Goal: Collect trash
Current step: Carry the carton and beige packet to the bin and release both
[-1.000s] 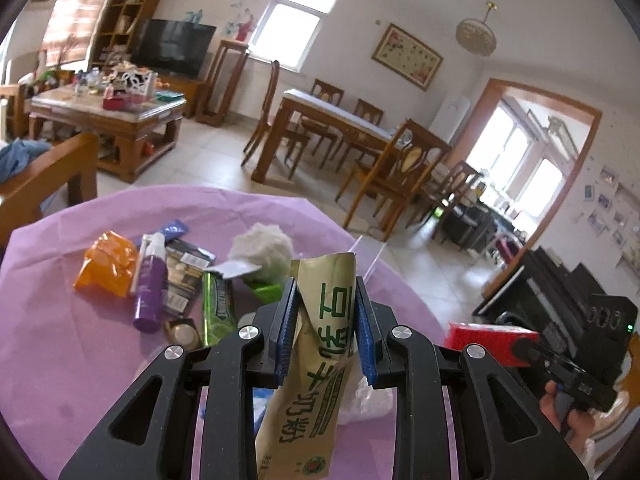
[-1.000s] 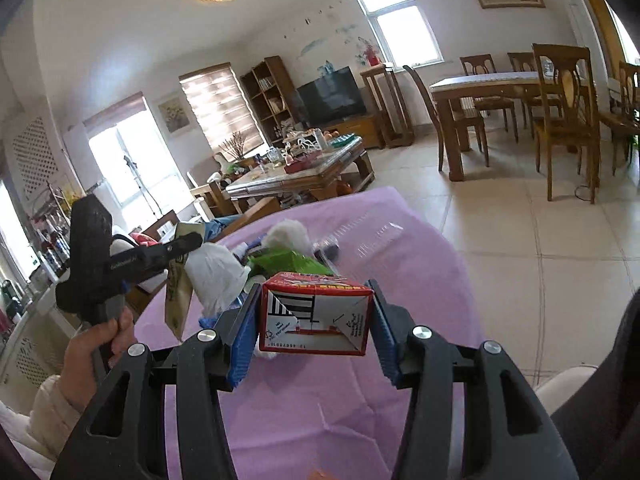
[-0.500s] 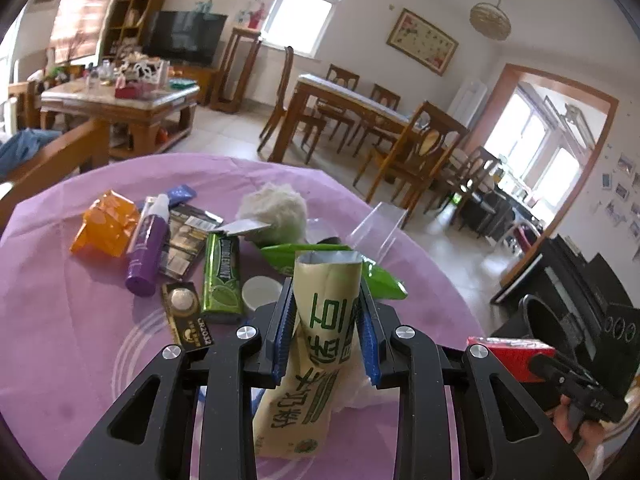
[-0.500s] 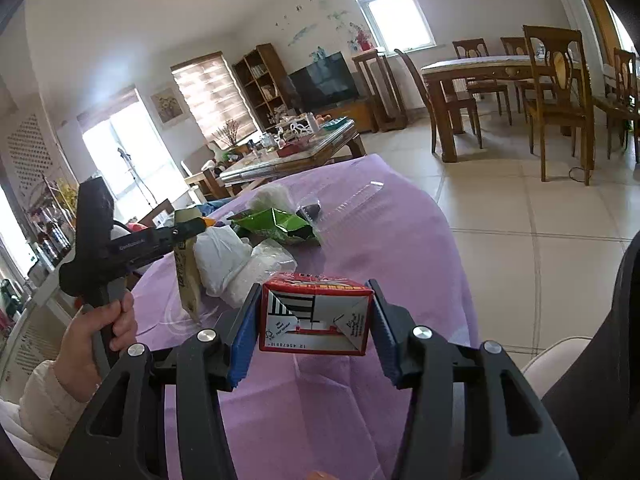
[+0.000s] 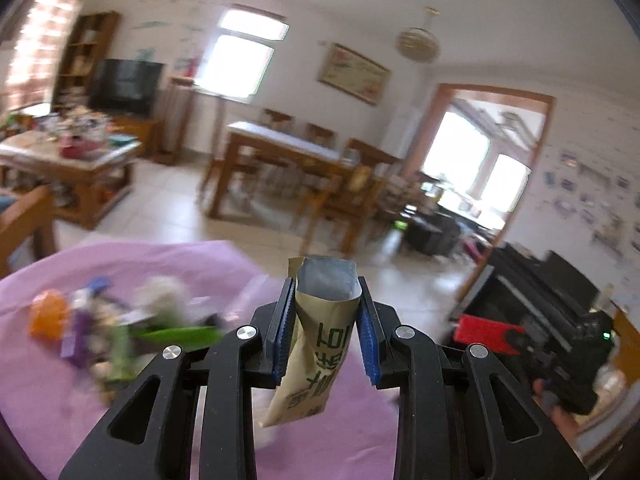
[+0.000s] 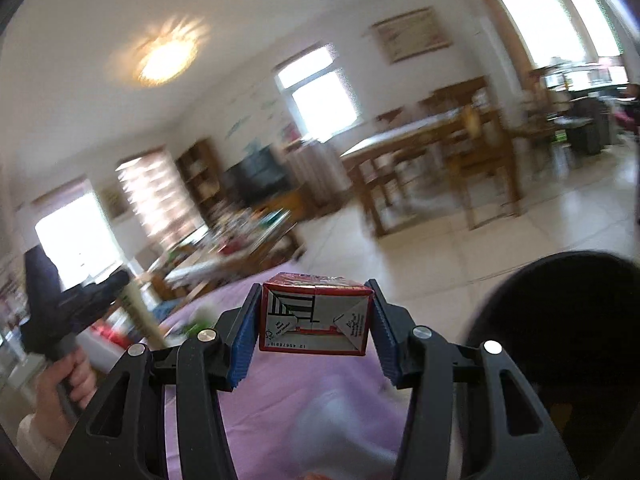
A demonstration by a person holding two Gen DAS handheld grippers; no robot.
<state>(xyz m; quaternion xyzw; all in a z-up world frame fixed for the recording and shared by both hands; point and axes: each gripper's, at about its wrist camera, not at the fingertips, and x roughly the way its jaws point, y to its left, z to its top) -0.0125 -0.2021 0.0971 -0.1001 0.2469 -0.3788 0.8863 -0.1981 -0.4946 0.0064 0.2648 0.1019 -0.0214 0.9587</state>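
Left gripper [image 5: 325, 322] pinches a tan wrapper [image 5: 316, 344] with green print, jaws narrow; its lower end hangs over the purple desk [image 5: 36, 392]. Right gripper [image 6: 314, 326] clamps a red-and-white carton [image 6: 314, 322] about half-wide, above the desk's edge. Leftover trash [image 5: 116, 328] on the desk is smeared by motion blur, individual items unreadable. A black bin [image 6: 560, 340] beside the desk is cut off.

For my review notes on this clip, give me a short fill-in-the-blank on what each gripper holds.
1. The left gripper is shut on a tan ____ printed with green characters.
2. The right gripper is shut on a red and white ____.
3. The tablecloth is ____ in colour.

Missing words: wrapper; carton; purple
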